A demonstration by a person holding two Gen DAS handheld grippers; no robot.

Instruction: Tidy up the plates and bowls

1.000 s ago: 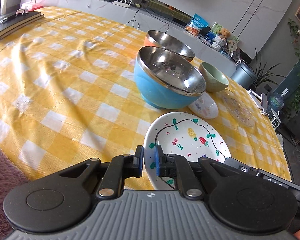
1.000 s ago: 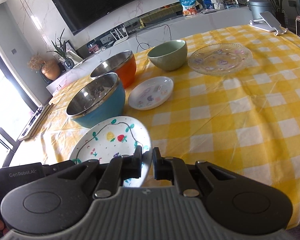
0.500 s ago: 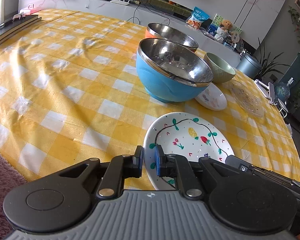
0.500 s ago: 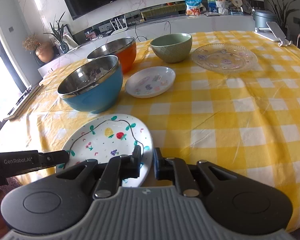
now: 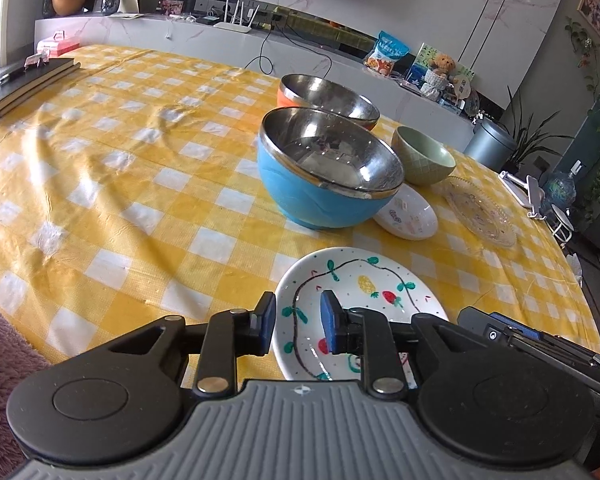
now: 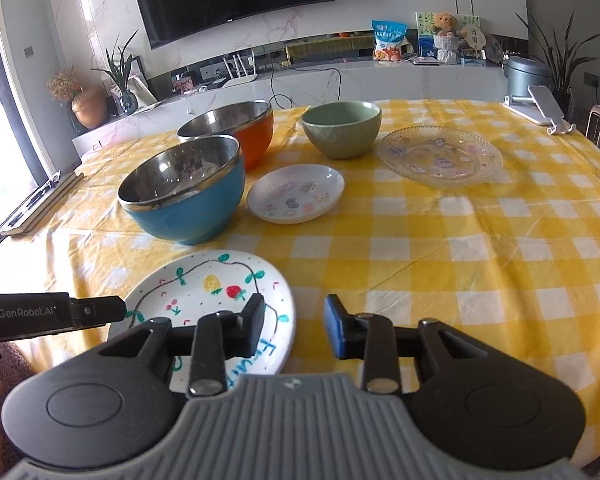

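Observation:
A white plate painted with fruit and vines [image 5: 360,280] [image 6: 212,280] lies on the yellow checked tablecloth near the front edge. My left gripper [image 5: 298,322] straddles its left rim, and its jaws are opening; the pads stand clear of the rim. At the right rim my right gripper [image 6: 294,324] is opening as well, with the rim between its pads but not pressed. Behind the plate stand a blue steel bowl [image 5: 324,196] [image 6: 188,204], an orange steel bowl [image 5: 328,96] [image 6: 240,128] and a green bowl [image 5: 424,156] [image 6: 342,128]. A small white plate [image 6: 296,192] and a glass plate [image 6: 440,156] lie near them.
Dark books [image 5: 20,80] lie at the table's far left edge. A white phone stand [image 6: 540,108] sits at the far right corner. A purple rug [image 5: 0,340] shows below the near left edge. Bare cloth stretches to the left and right of the dishes.
Both grippers were shut on the painted plate's rim; their jaws have now parted and let it go. Both views have rolled a little.

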